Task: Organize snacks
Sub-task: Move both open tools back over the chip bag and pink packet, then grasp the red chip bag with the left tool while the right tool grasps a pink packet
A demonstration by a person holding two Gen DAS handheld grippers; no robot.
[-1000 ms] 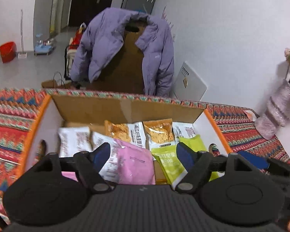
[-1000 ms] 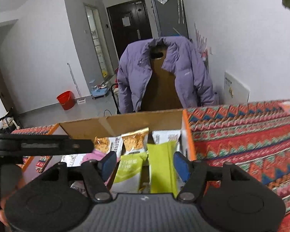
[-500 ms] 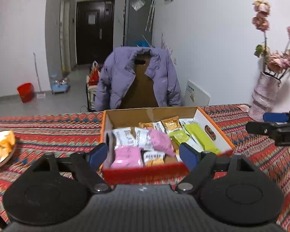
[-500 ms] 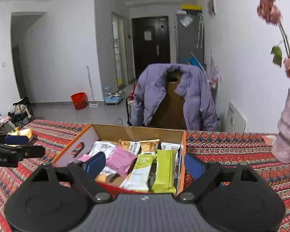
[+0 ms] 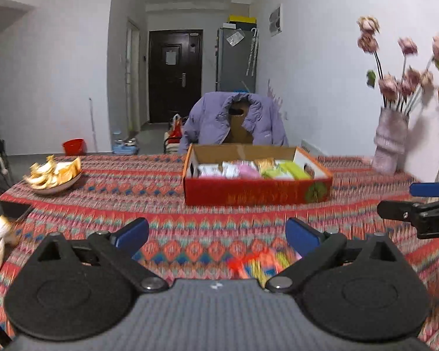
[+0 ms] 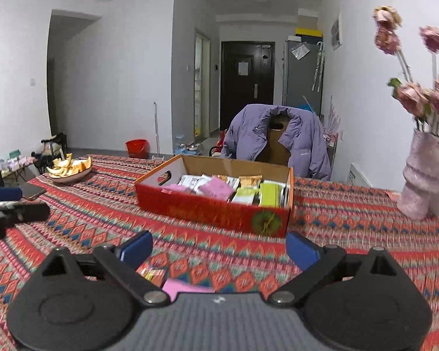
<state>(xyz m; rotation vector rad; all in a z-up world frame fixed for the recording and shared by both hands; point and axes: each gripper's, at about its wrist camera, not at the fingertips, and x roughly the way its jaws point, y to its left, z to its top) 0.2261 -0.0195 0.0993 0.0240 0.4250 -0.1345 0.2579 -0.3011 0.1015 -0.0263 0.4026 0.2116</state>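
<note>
A: Left wrist view: your left gripper (image 5: 216, 235) has just spread wide, empty. Loose snack packets (image 5: 256, 261) lie blurred just below it.

B: Your right gripper (image 6: 219, 248) likewise. Take the pink packet (image 6: 180, 287) squarely; the box (image 6: 216, 212) sits ahead.

A red box (image 6: 216, 213) with an orange rim and brown cardboard inside holds pink, white, lime-green and gold snack packets (image 6: 234, 188). The tablecloth (image 6: 351, 222) carries red, orange and teal zigzag and diamond bands. Far behind hangs a lilac jacket (image 6: 278, 140); at right stands a pale pink vase (image 6: 421, 175).
</note>
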